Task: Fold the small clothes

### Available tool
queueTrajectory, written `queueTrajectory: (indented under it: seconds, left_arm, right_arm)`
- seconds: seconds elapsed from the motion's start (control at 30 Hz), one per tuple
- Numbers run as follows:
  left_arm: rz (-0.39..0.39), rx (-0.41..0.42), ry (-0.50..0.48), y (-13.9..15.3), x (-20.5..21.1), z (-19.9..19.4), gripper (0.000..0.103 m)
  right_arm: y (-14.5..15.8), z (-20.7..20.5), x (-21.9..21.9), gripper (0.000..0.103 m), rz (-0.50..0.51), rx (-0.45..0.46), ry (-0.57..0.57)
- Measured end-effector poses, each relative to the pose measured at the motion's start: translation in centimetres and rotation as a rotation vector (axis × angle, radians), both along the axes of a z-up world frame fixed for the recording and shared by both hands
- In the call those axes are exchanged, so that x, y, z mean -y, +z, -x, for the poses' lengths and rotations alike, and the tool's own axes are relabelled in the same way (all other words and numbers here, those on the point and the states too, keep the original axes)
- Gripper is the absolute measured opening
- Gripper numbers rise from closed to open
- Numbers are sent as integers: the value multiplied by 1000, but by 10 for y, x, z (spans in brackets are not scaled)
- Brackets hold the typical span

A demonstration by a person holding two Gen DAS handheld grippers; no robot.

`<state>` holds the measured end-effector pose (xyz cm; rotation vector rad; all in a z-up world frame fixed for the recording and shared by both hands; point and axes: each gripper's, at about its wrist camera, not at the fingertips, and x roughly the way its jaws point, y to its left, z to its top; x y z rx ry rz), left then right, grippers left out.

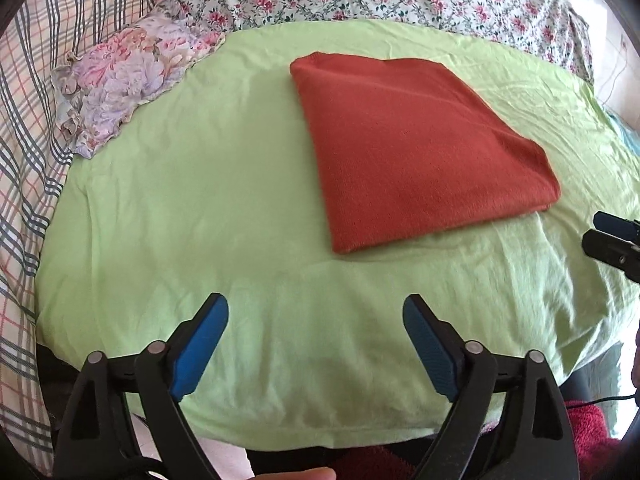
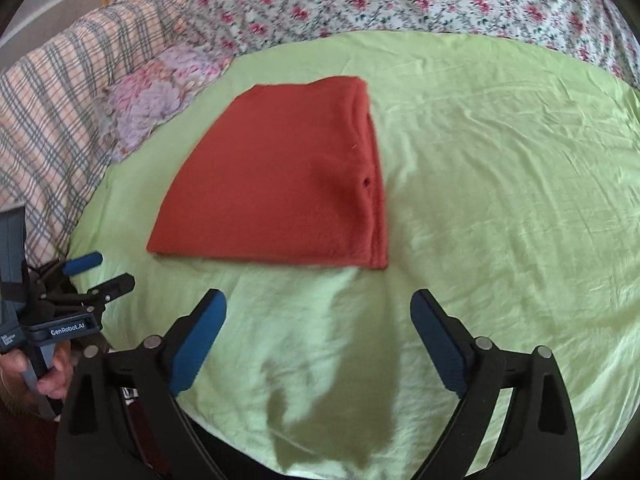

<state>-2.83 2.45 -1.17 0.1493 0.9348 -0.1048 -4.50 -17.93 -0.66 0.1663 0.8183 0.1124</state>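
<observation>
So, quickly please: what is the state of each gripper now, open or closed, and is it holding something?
Left gripper: open, holding nothing, short of the folded red garment.
Right gripper: open, holding nothing, also short of the garment.

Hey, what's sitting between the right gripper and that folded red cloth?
Nothing but bare green sheet. In the right wrist view, the open right gripper faces the folded red cloth across an uncovered, wrinkled strip of it.
</observation>
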Motion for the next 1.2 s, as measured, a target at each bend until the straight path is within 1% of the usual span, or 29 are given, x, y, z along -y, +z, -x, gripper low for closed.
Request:
queueTrajectory:
  seconds: [0.1,0.23,0.37,0.63,0.97,1.2]
  left_arm:
    - [-5,-3,4,-2,2,-1,91]
    - [-9,6,7,-2,3,-8,92]
    - [-19,10,12,-2,4,-14,92]
    - [-70,31,37,5,6,-30,92]
    - [-58,67,45,17,8,-42,94]
    - [-29,63,39,19,13,-50,95]
  right_arm:
    - [-6,1,-7,95,24,-12,20]
    - [-9,-2,-12,96,12,-16,32]
    - [-11,-6,-19,96,25,-20,42]
    - [-6,-19,-34,96,40,-13,93]
    - [11,-39,-34,98,53,15,115]
    - [12,-49,-33,98,43,9,124]
